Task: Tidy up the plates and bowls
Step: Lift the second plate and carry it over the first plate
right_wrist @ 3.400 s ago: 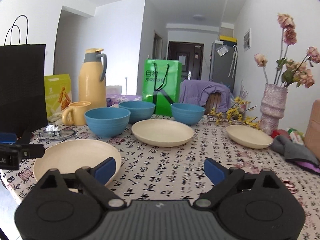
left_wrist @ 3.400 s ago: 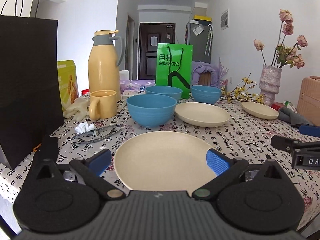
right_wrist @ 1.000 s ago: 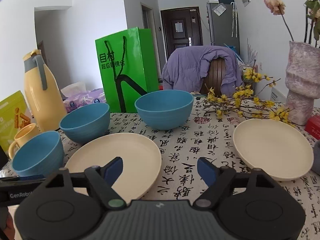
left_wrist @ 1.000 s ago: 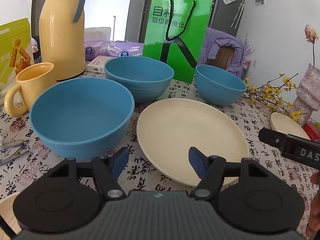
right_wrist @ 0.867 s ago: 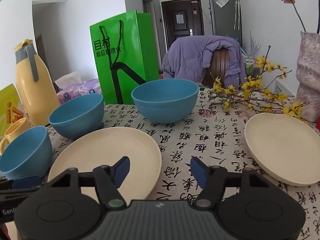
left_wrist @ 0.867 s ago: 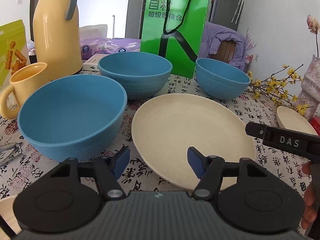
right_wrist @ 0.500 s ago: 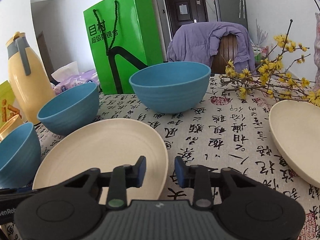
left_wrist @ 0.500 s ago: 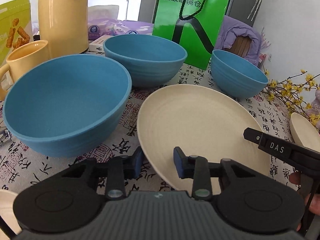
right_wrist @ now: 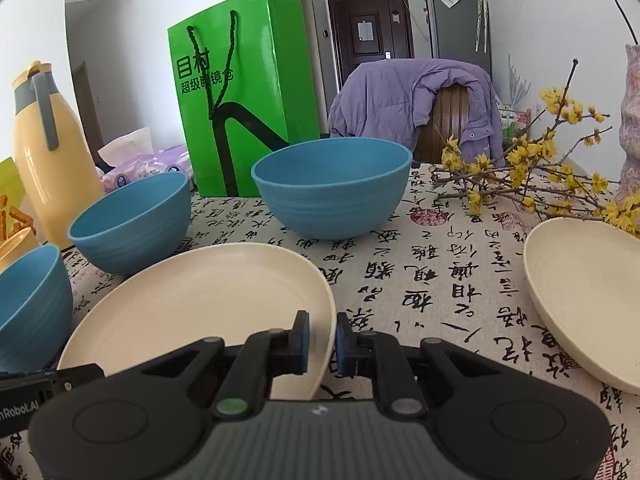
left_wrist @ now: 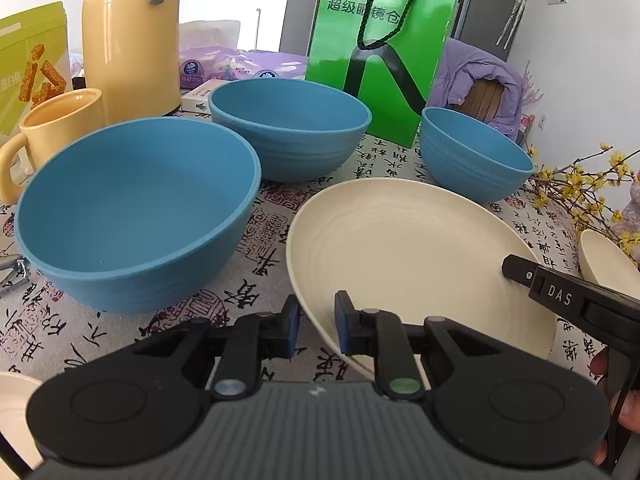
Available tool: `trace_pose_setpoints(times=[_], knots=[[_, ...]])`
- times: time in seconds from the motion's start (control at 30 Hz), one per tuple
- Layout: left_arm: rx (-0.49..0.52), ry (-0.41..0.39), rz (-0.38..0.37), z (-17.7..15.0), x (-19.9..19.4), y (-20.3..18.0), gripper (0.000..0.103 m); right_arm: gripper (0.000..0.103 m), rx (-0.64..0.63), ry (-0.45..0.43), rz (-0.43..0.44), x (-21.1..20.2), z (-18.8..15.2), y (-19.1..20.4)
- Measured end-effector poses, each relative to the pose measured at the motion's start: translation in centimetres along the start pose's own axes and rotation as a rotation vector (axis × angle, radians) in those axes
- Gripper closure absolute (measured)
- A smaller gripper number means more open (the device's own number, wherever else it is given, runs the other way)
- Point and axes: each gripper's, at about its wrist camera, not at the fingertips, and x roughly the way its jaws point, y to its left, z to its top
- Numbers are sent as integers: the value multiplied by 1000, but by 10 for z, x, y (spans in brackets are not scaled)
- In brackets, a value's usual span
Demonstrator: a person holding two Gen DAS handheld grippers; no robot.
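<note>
A cream plate [left_wrist: 408, 248] lies mid-table on the patterned cloth. My left gripper [left_wrist: 317, 326] has its jaws closing on the plate's near left rim, which sits between the blue pads. My right gripper [right_wrist: 322, 338] closes its jaws on the same cream plate [right_wrist: 200, 300] at its near right rim, pads tight against it. Three blue bowls stand around: a large one [left_wrist: 132, 208] at the left, one [left_wrist: 288, 128] behind it, one [left_wrist: 472, 156] at the back right. A second cream plate [right_wrist: 584, 292] lies to the right. A third plate's edge [left_wrist: 12, 412] shows at the lower left.
A yellow thermos [left_wrist: 128, 36] and yellow mug [left_wrist: 56, 128] stand at the left. A green paper bag [left_wrist: 380, 40] rises behind the bowls. Yellow flower branches [right_wrist: 540, 176] and a vase [right_wrist: 632, 120] sit at the right. A chair with a purple jacket [right_wrist: 420, 100] is beyond the table.
Both grippers came forward and down to the middle plate, and their jaws went from wide apart to nearly together around its rim, left on the left side, right on the right.
</note>
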Motion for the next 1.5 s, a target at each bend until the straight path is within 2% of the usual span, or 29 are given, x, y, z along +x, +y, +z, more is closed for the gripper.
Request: trace_pose_setpoints(times=[0.27, 0.47, 0.67, 0.9, 1.1, 1.27, 1.5], knots=[[13, -5, -46, -5, -22, -11, 85, 92, 22, -23, -10, -33, -3, -11], [51, -16, -115, -20, -54, -32, 85, 92, 43, -55, -59, -85, -13, -30], [116, -36, -184, -50, -95, -56, 84, 92, 69, -84, -111, -145, -35, -50], [169, -31, -257, -88, -138, -73, 84, 92, 94, -99, -174, -216, -72, -70], [216, -28, -288, -126, -171, -74, 84, 92, 106, -110, -225, -267, -115, -67], [241, -32, -304, -155, -195, -66, 85, 91, 131, -114, -245, -302, -152, -60], [249, -41, -324, -182, -220, -48, 85, 91, 145, -119, -250, -335, -186, -43]])
